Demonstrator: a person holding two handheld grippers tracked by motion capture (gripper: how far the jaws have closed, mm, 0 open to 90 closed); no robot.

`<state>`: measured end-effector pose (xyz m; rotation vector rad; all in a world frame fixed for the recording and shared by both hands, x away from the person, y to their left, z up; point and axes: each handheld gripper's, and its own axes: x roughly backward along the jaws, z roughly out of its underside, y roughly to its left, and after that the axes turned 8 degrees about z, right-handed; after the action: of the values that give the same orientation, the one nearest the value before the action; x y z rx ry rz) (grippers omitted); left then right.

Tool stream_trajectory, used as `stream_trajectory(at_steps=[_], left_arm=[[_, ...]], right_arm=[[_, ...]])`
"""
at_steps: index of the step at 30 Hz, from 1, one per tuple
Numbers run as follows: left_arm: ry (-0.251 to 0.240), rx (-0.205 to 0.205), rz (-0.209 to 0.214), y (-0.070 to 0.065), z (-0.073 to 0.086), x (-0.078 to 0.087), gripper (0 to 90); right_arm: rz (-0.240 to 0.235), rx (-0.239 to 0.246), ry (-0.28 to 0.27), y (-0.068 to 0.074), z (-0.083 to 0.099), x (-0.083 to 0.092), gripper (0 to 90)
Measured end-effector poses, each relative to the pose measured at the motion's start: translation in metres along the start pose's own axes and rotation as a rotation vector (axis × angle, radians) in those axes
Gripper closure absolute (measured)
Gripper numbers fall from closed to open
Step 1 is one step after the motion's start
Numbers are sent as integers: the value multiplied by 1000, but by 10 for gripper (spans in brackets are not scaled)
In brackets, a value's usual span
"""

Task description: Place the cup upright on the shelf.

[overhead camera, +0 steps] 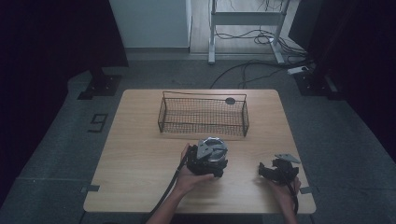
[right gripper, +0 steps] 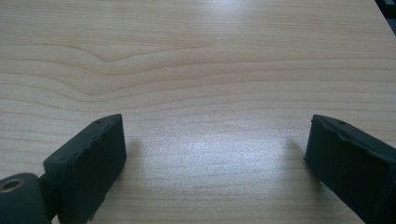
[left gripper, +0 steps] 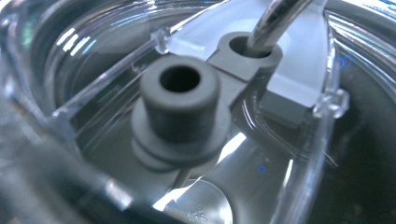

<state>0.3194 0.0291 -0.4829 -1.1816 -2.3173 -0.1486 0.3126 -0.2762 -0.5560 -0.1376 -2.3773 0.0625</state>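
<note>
Thing in hand: a clear plastic lid (overhead camera: 212,148) with a grey rubber plug (left gripper: 180,105) and a metal tube (left gripper: 275,18) through a second grey collar; it sits at lower centre of the high view, just below the wire basket (overhead camera: 203,114).
Left gripper (overhead camera: 208,161): right up against the lid, its camera pressed close to the clear plastic; the jaws themselves are hidden, so I cannot tell whether they are apart or clamped.
Right gripper (right gripper: 215,154): jaws wide apart, holding nothing, low over bare table (right gripper: 196,56) at the lower right of the high view.
How it will handle: probably light and stiff; the smooth, glossy plastic looks slippery, and its thin ribs and small corner tabs look liable to crack under a hard squeeze.
Where to hold: the rim or the thick edge seems safest; the rubber plug would give grip but may pull out.
Around it: the basket stands in the upper middle of the table, with a small dark disc (overhead camera: 230,100) at its far right corner.
In the way: the basket's near wall, if the lid goes in; it needs lifting over.
</note>
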Motion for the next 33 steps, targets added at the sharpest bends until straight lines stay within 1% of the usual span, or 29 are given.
stream_trajectory(at_steps=[6,7,11,15,21,28,29,30,33], left_arm=[[-1,-11,-3,0,0,1,27],[-4,-10,-12,-1,0,1,29],[-5,-6,-19,-1,-1,1,31],[-20,-13,-10,2,-1,4,34],[-69,-9,9,5,-7,17,36],[-104,-4,3,11,-11,34,37],[-113,-6,2,13,-11,39,36],[-113,-6,2,13,-11,39,37],[-124,-14,4,15,-12,46,37]], right_arm=[[0,0,0,0,0,0,50],[0,0,0,0,0,0,50],[0,0,0,0,0,0,50],[0,0,0,0,0,0,50],[0,0,0,0,0,0,50],[0,-1,0,0,0,0,50],[0,-1,0,0,0,0,50],[0,-1,0,0,0,0,50],[0,-1,0,0,0,0,51]])
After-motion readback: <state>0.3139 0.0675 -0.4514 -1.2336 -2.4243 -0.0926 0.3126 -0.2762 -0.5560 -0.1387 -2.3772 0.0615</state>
